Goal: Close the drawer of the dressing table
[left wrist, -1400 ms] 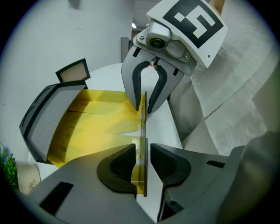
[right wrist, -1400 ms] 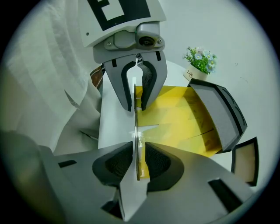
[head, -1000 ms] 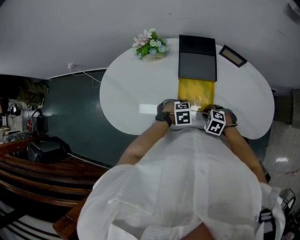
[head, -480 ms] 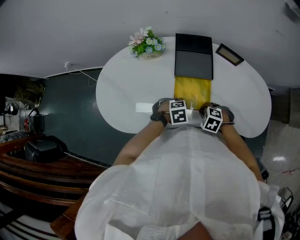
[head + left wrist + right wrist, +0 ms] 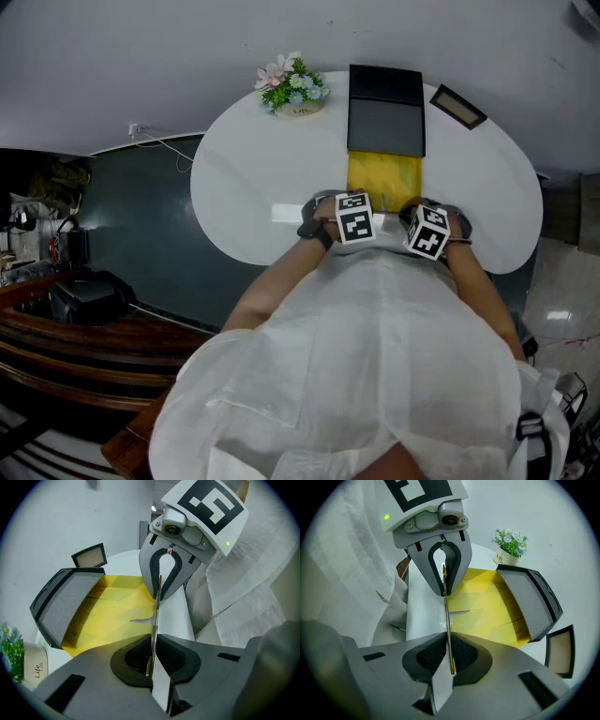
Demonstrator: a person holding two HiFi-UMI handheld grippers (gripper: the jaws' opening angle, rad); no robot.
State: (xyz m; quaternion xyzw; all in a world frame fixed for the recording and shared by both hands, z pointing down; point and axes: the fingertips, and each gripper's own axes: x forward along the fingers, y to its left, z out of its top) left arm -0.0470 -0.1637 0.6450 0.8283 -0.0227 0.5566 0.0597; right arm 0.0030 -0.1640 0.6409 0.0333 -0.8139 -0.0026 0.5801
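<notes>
Left gripper (image 5: 153,641): fingers (image 5: 133,660) pressed together, pinching the thin front edge of the drawer (image 5: 117,616). No gap between the pads and the edge in the left gripper view.

Right gripper (image 5: 447,639): fingers (image 5: 431,656) have just been closing; they now pinch the same thin edge, which stands between the pads. Each gripper shows in the other's view, just along the edge, and both point steeply down.

Drawer: open. Its yellow lining is exposed and runs away from both pairs of fingers toward the far side of the table (image 5: 244,187).

Beyond the yellow lining, at its far end, a dark lid (image 5: 385,112) with a grey face, tilted up in both gripper views.

Past the lid on the right gripper's side, a small dark picture frame (image 5: 459,108), apart from the lid. On the left gripper's side of the lid, a small pot of flowers (image 5: 292,84) near the table's far rim.

Table top: white, oval. Behind both grippers, the person's white shirt (image 5: 356,375) fills the near part of the head view.
</notes>
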